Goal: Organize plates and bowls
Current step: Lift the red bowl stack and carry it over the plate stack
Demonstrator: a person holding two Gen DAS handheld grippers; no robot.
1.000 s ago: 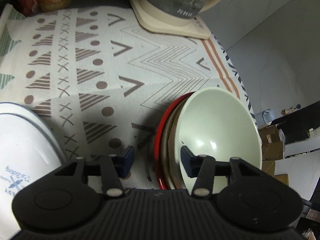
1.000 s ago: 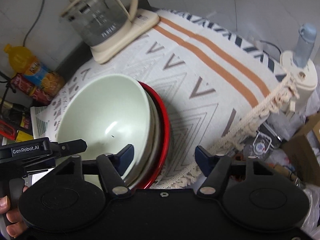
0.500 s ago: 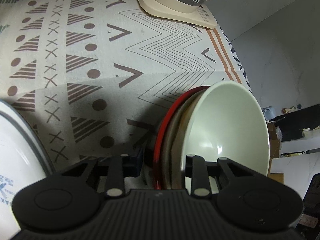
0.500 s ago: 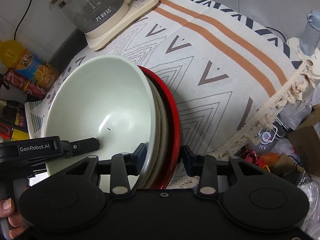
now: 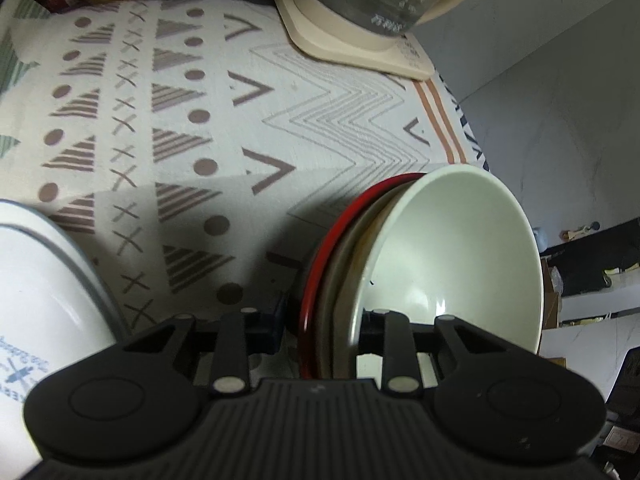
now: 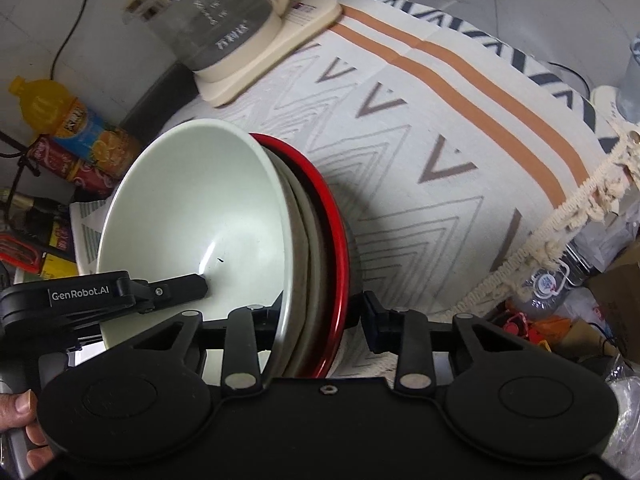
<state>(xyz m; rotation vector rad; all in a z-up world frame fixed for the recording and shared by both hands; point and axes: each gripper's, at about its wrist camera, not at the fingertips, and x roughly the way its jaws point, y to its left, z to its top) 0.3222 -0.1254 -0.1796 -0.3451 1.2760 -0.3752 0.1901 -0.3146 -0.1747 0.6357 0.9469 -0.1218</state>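
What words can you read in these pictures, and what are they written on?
"GenRobot.AI": on the black body of the left claw, seen from the right wrist.
White print on the glass kettle: too blurred to read.
Label on the orange drink bottle: too small to read.
Blue print on the white dish: upside down and cut off, unreadable.

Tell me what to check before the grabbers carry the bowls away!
1. Left gripper pinches the stack's rim: ok.
2. Right gripper pinches the opposite rim: ok.
3. Green bowl nested in the brown dish and red plate: ok.
4. Stack level: not ok, it appears tilted.
5. Kettle apart from the stack: ok.
6. White dish clear of the left gripper's path: cannot tell.
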